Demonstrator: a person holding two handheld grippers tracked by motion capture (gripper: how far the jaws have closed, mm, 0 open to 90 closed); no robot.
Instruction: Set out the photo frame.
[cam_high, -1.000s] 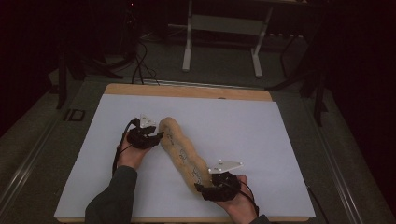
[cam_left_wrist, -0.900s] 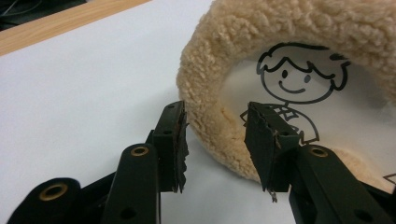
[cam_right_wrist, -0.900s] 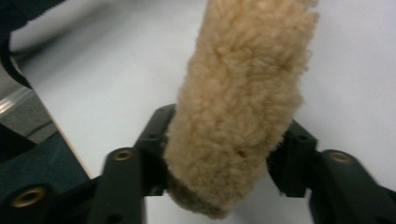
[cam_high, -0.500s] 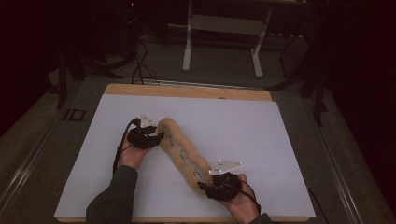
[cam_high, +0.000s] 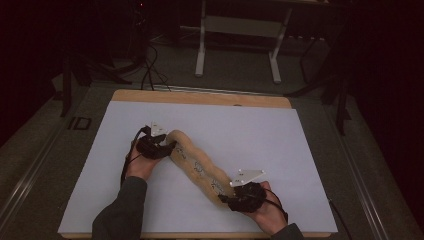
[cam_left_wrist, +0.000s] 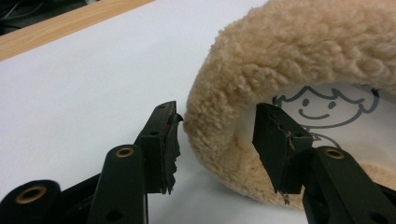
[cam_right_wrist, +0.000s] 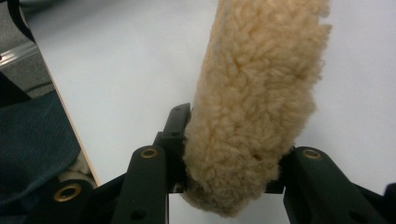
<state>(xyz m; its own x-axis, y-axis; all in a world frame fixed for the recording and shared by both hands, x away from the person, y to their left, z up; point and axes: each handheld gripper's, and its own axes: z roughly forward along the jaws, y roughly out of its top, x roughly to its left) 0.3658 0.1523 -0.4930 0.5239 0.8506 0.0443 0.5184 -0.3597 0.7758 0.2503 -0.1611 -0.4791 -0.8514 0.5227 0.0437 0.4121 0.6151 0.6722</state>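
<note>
Dim room; a white metal stand (cam_high: 239, 35) and cables (cam_high: 149, 70) on grey floor (cam_high: 30, 150)

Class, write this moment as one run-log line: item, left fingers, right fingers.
item: fleece roll on white table sheet | left gripper: just opening, fingers astride one end | right gripper: clamped on other end

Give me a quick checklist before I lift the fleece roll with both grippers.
1. Right gripper clamped on the fleece roll: ok, pads press its near end.
2. Left gripper clamped: not ok, its jaws have just been opening; the rolled edge sits between them with a gap at one pad.
3. Roll fully on the white sheet: ok.
4. Cables free of the roll: ok in the high view.
5. Printed lining snagged underneath: cannot tell.
</note>
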